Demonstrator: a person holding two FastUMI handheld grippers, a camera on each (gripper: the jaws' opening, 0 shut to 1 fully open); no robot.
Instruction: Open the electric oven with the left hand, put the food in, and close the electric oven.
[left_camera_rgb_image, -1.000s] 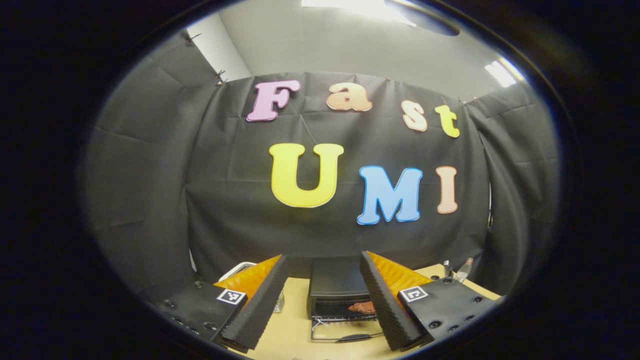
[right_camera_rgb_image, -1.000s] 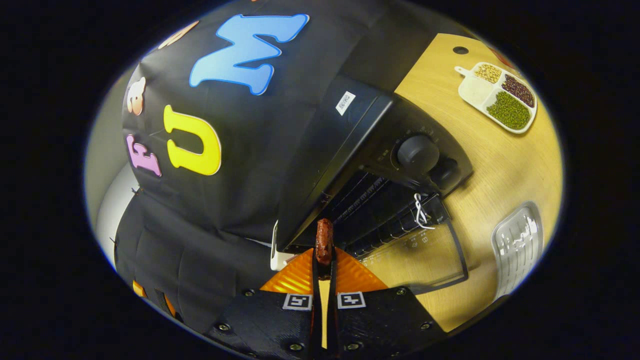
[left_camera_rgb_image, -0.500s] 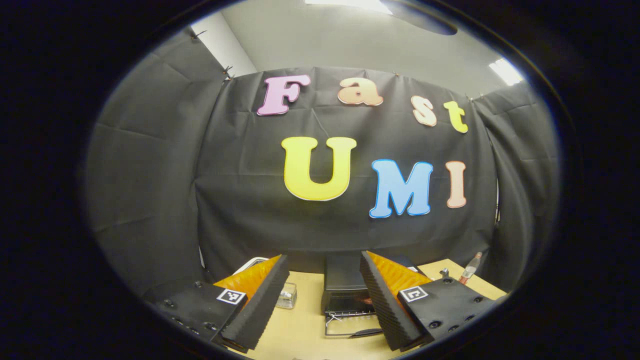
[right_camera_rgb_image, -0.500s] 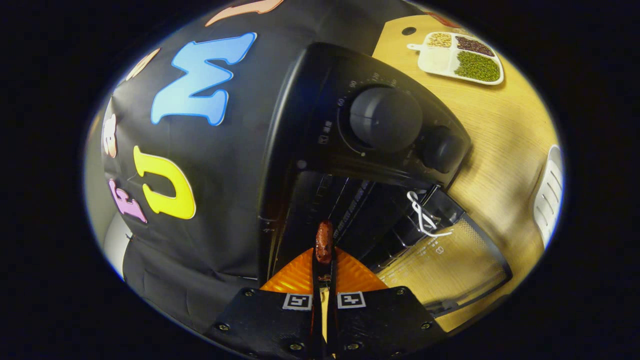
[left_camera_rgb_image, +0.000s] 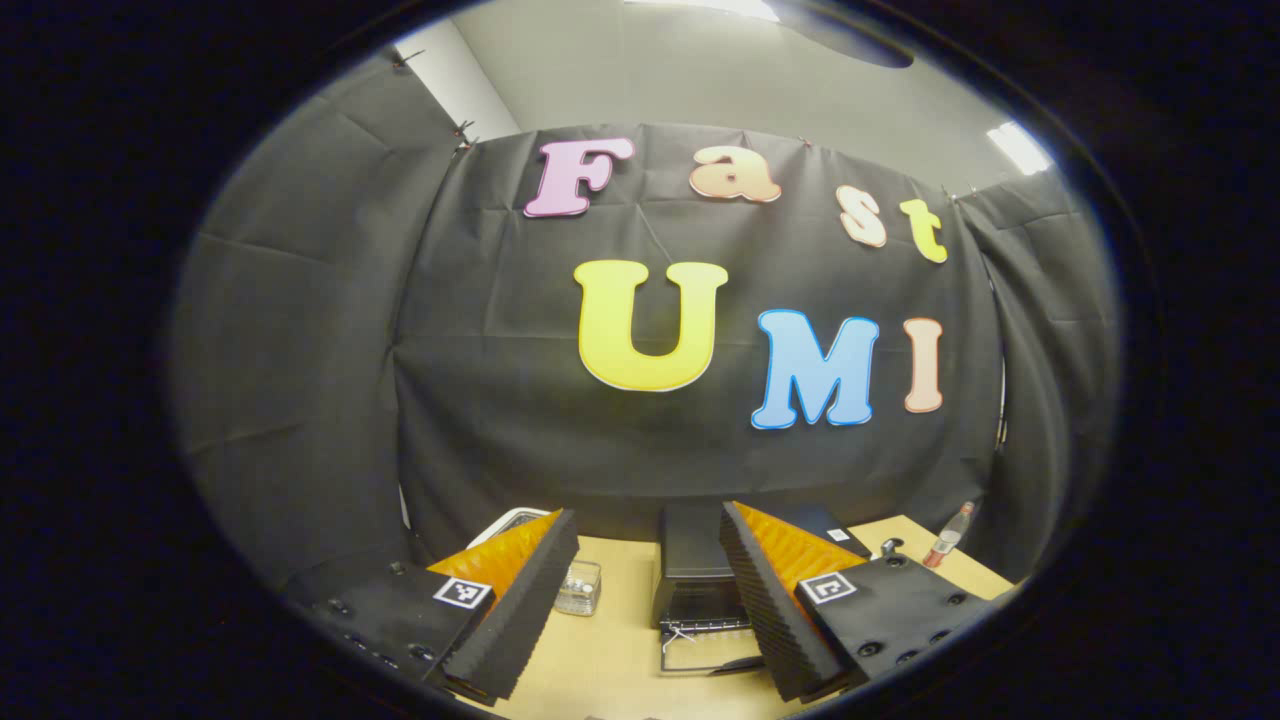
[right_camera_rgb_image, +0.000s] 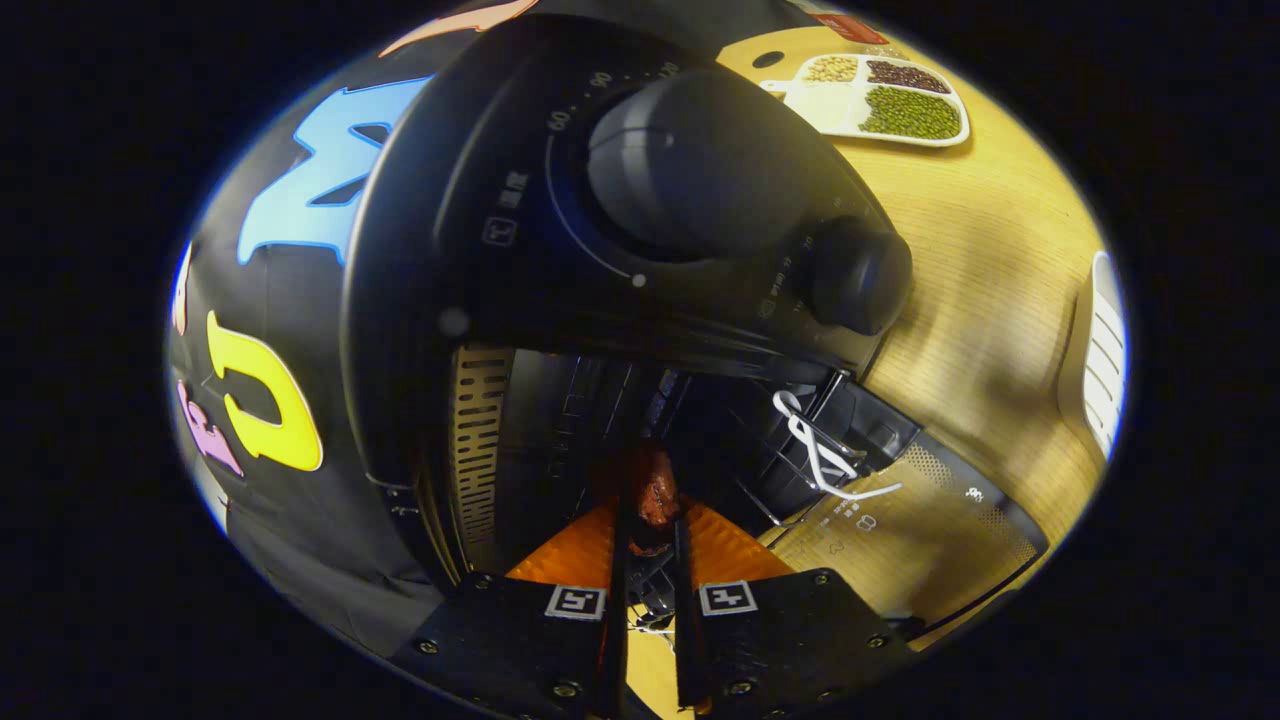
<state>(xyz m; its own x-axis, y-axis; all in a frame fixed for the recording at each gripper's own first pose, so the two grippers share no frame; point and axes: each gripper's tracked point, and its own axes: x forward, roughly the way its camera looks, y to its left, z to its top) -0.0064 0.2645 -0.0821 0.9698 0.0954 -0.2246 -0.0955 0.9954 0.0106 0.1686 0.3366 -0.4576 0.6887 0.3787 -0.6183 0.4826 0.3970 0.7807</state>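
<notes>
food (right_camera_rgb_image: 652, 497) in oven (right_camera_rgb_image: 560, 300), door (right_camera_rgb_image: 900, 520) before it

oven (right_camera_rgb_image: 560, 300) mouth open ahead, door (right_camera_rgb_image: 900, 530) folded flat onto the worktop (right_camera_rgb_image: 1000, 270), knobs (right_camera_rgb_image: 700, 160) jutting above the opening, rack wires (right_camera_rgb_image: 790, 460) crowding inside

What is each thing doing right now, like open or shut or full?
Oven door: open, folded down flat.
Meat: inside the oven mouth, between the right gripper's fingers.
Right gripper: slightly parted, grip unclear.
Left gripper: open, holding nothing.
Divided tray: holding beans.
</notes>
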